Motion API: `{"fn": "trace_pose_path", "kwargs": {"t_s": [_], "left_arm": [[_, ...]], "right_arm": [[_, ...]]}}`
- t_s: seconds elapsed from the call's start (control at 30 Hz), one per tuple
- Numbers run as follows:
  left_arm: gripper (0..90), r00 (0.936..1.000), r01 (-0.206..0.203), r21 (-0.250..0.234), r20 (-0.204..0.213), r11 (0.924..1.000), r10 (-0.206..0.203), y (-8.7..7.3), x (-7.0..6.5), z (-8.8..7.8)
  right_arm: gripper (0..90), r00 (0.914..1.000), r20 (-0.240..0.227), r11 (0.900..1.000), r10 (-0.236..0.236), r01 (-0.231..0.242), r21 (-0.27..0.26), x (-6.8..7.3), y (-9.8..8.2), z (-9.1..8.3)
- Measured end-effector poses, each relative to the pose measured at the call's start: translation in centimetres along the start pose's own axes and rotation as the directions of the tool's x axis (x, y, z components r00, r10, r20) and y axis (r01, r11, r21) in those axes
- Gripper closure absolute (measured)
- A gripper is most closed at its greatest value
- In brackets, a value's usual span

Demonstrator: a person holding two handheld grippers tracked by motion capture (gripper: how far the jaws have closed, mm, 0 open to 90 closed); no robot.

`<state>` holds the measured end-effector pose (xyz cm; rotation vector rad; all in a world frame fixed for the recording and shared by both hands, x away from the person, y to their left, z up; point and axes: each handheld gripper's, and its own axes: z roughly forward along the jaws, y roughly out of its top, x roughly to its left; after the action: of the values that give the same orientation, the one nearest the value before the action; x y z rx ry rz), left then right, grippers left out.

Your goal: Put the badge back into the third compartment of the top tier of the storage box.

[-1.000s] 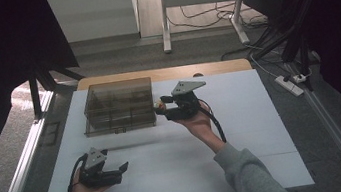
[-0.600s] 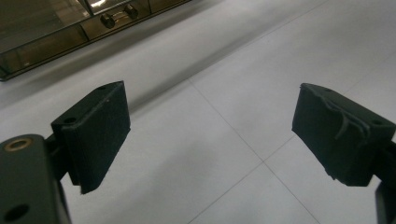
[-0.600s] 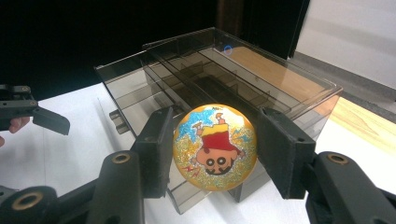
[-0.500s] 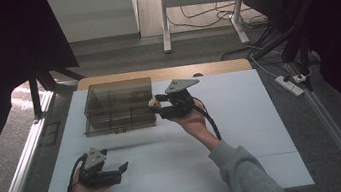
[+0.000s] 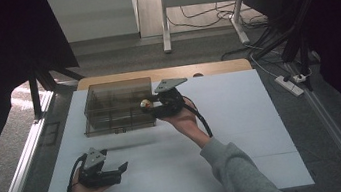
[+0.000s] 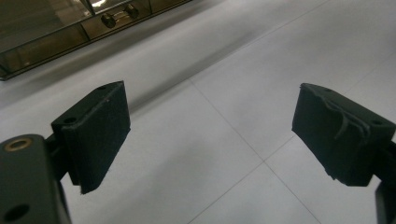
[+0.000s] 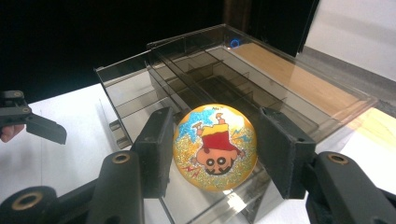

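In the high view, the right gripper (image 5: 152,104) is held out over the white table (image 5: 242,116) at the right-hand end of a smoked transparent box (image 5: 117,106). A small yellow ball (image 5: 145,104) is seen clamped at the tips of this gripper, directly beside the box's near right corner. The grey three-cornered plate on top of the gripper is tilted toward the box. The left gripper (image 5: 121,169) is held low near the front left part of the table, well apart from the box, with its jaws spread and nothing between them. A grey sleeve (image 5: 240,172) is seen behind the right gripper, toward the bottom edge.

In the left gripper view, the two black pads (image 6: 98,133) are set wide apart with only bare white table surface between and ahead of them. The box (image 6: 56,28) is seen ahead and off to the upper left, with a small latch on its front wall.

In the right gripper view, the ball (image 7: 215,147) is gripped between the two black pads, which are pressed against its left and right sides. A glittery cartoon figure is printed on the ball and is seen upside down. Just ahead of and below the ball, the box (image 7: 140,93) is shown open-topped, divided into compartments by thin walls; over which compartment the ball is held cannot be told. The left gripper (image 7: 28,119) is visible far off at the left edge.
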<state>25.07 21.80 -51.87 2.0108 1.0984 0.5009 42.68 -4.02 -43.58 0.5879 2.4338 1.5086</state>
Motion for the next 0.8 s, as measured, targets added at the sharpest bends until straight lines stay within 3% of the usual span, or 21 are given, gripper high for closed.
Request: {"fn": "trace_pose_path", "kwargs": {"t_s": [0.5, 0.8], "left_arm": [[11.8, 1.0, 0.0, 0.001, -0.001, 1.0, 0.0, 0.0, 0.0, 0.0], [11.8, 1.0, 0.0, 0.001, -0.003, 1.0, 0.0, 0.0, 0.0, 0.0]], "right_arm": [[46.6, 0.9998, -0.018, 0.999, -0.001, 0.002, 0.041, 0.3, 0.0, 1.8], [35.7, 1.0, 0.0, 0.999, -0.002, 0.002, 0.04, 0.3, -0.1, 1.5]]}}
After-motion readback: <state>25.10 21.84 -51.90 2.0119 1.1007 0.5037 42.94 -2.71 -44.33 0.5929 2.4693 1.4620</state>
